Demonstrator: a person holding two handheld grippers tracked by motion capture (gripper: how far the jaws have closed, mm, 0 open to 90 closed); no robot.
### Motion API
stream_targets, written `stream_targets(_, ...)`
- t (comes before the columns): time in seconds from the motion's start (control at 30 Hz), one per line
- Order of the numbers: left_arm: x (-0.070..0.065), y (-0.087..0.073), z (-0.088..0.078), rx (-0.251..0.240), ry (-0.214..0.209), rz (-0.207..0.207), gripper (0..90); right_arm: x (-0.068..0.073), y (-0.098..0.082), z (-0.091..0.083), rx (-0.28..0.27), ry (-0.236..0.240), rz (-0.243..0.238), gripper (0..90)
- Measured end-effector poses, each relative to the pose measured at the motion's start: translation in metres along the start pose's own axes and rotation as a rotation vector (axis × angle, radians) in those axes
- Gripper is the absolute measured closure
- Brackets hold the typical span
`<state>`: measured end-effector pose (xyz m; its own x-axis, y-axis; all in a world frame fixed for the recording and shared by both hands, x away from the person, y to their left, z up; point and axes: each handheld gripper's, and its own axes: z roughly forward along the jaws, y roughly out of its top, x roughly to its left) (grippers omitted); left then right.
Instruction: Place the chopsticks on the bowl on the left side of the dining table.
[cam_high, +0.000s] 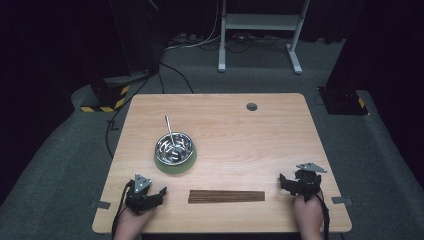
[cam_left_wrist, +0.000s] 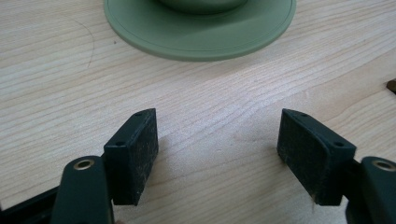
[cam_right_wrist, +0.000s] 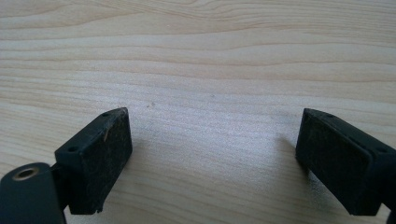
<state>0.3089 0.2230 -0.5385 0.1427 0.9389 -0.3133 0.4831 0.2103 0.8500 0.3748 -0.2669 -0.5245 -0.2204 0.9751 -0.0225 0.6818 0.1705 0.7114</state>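
A shiny steel bowl (cam_high: 174, 147) sits on a green plate (cam_high: 175, 165) at the table's left middle, with a thin metal utensil (cam_high: 169, 128) leaning out of it toward the back. A dark wooden strip (cam_high: 226, 196) lies flat near the front edge. My left gripper (cam_high: 159, 194) rests at the front left, open and empty; the left gripper view has the green plate (cam_left_wrist: 201, 32) just ahead of its jaws. My right gripper (cam_high: 283, 181) rests at the front right, open, with bare wood between its pads (cam_right_wrist: 105, 158).
The light wooden table (cam_high: 250, 145) has a round grey cable hole (cam_high: 251, 106) near its back edge. Behind it stand a white frame (cam_high: 260, 30), floor cables and yellow-black striped bases (cam_high: 102, 100). Grey carpet surrounds the table.
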Motion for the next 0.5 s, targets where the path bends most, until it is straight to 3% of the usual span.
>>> stream_targets(0.13,0.001,0.0,-0.002,0.011,0.002,0.024,28.9,0.0,0.0,0.0,-0.002,0.0,-0.006,10.3)
stream_targets(0.17,0.003,0.0,-0.003,0.03,0.003,0.051,28.9,-0.001,0.0,0.0,-0.003,-0.001,-0.008,10.3)
stream_targets(0.27,0.001,0.0,-0.001,0.013,0.003,0.022,28.4,0.0,0.0,0.0,0.0,0.001,0.001,10.7)
stream_targets(0.3,0.004,0.002,-0.003,0.04,0.003,0.066,29.8,0.001,0.0,0.0,0.001,0.003,0.007,11.4)
stream_targets(0.33,0.004,0.002,-0.003,0.04,0.003,0.066,33.3,0.001,0.0,0.0,0.001,0.003,0.007,11.4)
stream_targets(0.37,0.003,0.003,-0.003,0.037,0.003,0.041,33.3,0.001,0.0,-0.001,0.005,0.006,-0.003,11.8)
stream_targets(0.47,-0.002,0.005,-0.004,0.035,-0.017,0.028,32.3,0.002,-0.001,-0.001,-0.008,-0.005,-0.018,12.5)
stream_targets(0.5,-0.006,0.005,-0.004,0.056,-0.047,0.053,31.4,0.003,-0.001,-0.001,-0.018,-0.012,-0.016,12.7)
